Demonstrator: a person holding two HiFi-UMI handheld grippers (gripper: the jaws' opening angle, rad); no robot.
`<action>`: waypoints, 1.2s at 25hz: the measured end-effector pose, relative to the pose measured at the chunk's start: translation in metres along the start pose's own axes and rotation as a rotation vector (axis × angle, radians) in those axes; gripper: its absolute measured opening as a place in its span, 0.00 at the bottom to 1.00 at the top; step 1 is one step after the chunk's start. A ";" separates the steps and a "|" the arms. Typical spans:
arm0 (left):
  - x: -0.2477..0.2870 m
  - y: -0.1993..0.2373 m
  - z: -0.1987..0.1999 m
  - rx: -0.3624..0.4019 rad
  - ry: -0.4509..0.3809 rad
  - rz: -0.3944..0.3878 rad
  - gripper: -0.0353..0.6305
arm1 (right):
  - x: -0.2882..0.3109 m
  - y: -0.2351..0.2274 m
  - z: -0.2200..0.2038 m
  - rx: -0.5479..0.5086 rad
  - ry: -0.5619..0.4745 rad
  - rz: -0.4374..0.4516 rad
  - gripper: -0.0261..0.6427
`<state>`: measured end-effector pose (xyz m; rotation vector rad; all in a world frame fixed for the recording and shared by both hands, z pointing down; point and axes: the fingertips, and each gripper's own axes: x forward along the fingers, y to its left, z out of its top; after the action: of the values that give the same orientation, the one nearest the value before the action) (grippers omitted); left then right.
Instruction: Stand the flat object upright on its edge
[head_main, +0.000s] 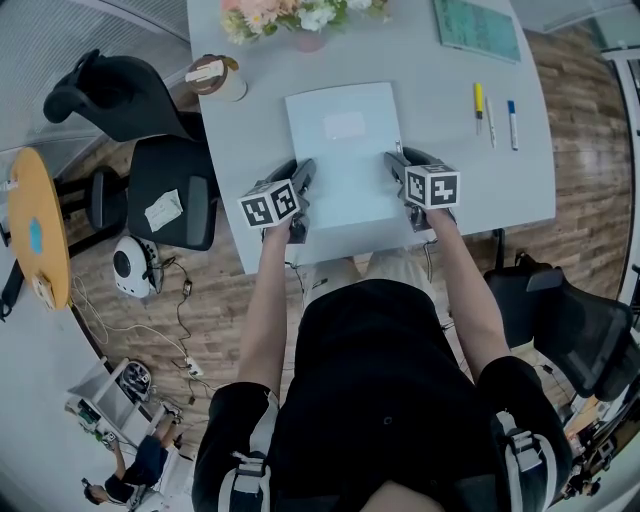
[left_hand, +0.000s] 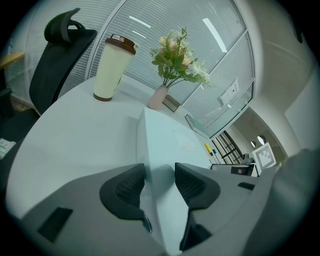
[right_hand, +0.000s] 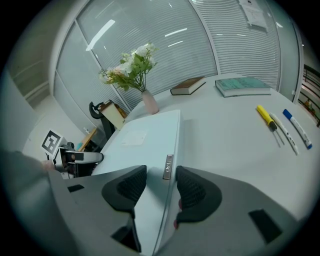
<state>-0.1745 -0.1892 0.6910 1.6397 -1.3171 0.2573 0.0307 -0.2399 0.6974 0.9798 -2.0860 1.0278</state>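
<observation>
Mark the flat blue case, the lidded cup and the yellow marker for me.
pale blue flat case (head_main: 340, 170), head view, middle of its top face
lidded cup (left_hand: 111, 70), left gripper view, cream side wall
yellow marker (right_hand: 264, 115), right gripper view, yellow barrel

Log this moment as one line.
phase: pre-grasp | flat object: lying flat | left gripper: open, astride left edge | right gripper: open, astride right edge

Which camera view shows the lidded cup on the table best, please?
The left gripper view: the cup stands whole and upright, brown lid clear, left of the flower vase. The head view shows it from above only, near the table edge. The right gripper view shows it small, left of the vase.
</observation>
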 end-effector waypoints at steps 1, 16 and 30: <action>0.000 0.000 0.000 0.003 0.000 0.003 0.36 | -0.001 0.000 -0.001 0.006 -0.003 0.001 0.36; -0.008 -0.007 -0.011 0.018 0.040 -0.019 0.34 | -0.013 0.000 -0.013 0.049 -0.031 0.008 0.33; -0.021 -0.019 0.008 0.084 -0.010 -0.062 0.33 | -0.030 0.009 0.001 0.053 -0.107 0.036 0.32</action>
<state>-0.1698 -0.1833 0.6632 1.7508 -1.2757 0.2708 0.0394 -0.2263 0.6699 1.0478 -2.1807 1.0747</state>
